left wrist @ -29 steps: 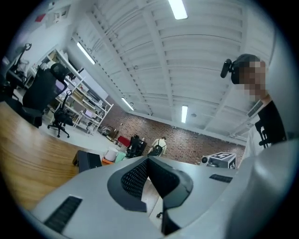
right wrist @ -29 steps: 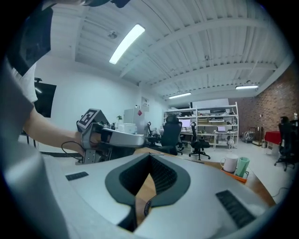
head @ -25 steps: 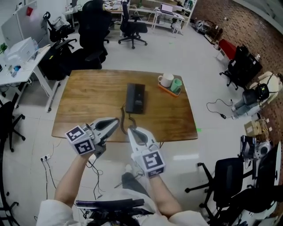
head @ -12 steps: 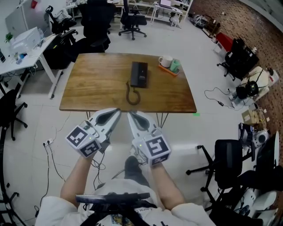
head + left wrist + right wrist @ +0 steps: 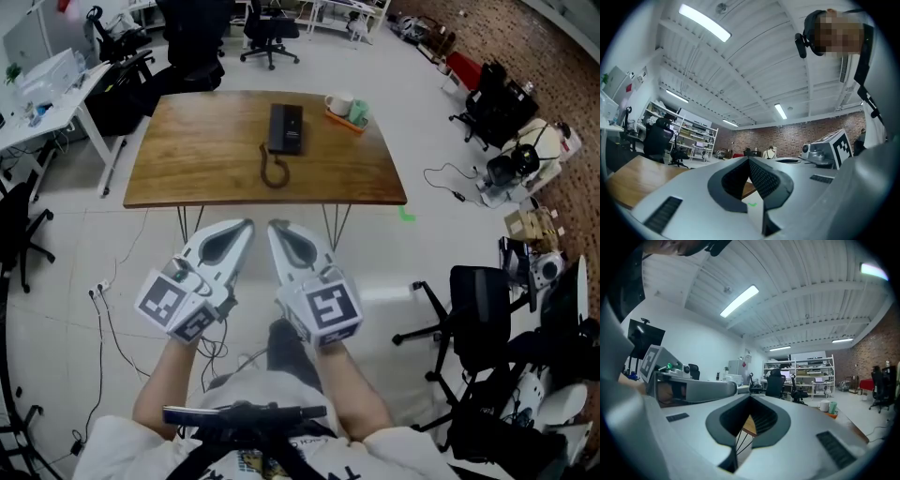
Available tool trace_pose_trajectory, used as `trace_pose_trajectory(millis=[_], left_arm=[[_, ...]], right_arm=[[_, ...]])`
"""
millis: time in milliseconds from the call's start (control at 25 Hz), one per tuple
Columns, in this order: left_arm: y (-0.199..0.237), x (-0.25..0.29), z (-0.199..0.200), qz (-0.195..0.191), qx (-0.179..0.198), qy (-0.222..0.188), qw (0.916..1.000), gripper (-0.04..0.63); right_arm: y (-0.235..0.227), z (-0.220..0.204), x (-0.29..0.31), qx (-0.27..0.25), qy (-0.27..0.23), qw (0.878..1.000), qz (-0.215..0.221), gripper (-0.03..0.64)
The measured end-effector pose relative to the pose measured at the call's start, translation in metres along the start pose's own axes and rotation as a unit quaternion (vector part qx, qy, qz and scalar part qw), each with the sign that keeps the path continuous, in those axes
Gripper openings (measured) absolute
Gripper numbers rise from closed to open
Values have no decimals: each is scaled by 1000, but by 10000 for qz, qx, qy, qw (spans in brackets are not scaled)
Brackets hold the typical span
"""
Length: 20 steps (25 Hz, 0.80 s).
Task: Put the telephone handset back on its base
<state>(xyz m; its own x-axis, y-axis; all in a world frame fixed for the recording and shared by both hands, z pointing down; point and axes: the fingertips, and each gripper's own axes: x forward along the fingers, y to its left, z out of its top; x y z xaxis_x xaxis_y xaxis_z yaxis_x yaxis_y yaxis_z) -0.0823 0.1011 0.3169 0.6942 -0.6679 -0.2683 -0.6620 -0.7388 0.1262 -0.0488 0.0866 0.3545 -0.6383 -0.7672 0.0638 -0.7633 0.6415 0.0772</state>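
**Tongs pull back as phone rests on tabletop**

The left tongs [image 5: 242, 228] and right tongs [image 5: 276, 230] now hang over the floor [image 5: 441, 244], well clear of the tabletop [image 5: 197, 155]. A second ago their tips reached over its near edge, close to the cord [image 5: 273, 172]. The whole tabletop has since slid farther up the head view, a sign that the person has stepped back.

Both tongs are pressed together with nothing between them. Each gripper view shows only the room beyond the meeting tips.

The handset [image 5: 279, 127] appears to lie along its base [image 5: 293, 131], past the middle of the tabletop, with the cord looping toward the near edge. A mug [image 5: 338, 103] stands near the far right corner.

With empty tongs drawn back and the handset seemingly in place, the job looks finished. At this range, the pictures cannot show whether the handset sits fully in its cradle.
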Motion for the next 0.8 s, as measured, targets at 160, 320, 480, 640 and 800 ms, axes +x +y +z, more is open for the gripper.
trace_pose_trajectory(millis=[160, 320, 480, 640, 800], left_arm=[[-13, -1, -2, -5, 22, 47, 10000, 2], [-21, 3, -2, -14, -212, 6, 9998, 2], [-27, 10, 1, 33, -106, 25, 9999, 2], [-27, 12, -1, 38, -36, 49, 10000, 2], [-27, 10, 0, 49, 23, -4, 10000, 2]], right_arm=[[1, 3, -12, -105, -61, 9999, -32, 3], [2, 8, -17, -181, -106, 9998, -31, 2], [3, 8, -17, -209, -128, 9997, 28, 2], [0, 8, -17, -183, -136, 9997, -17, 2], [-2, 7, -19, -223, -143, 9996, -42, 2]])
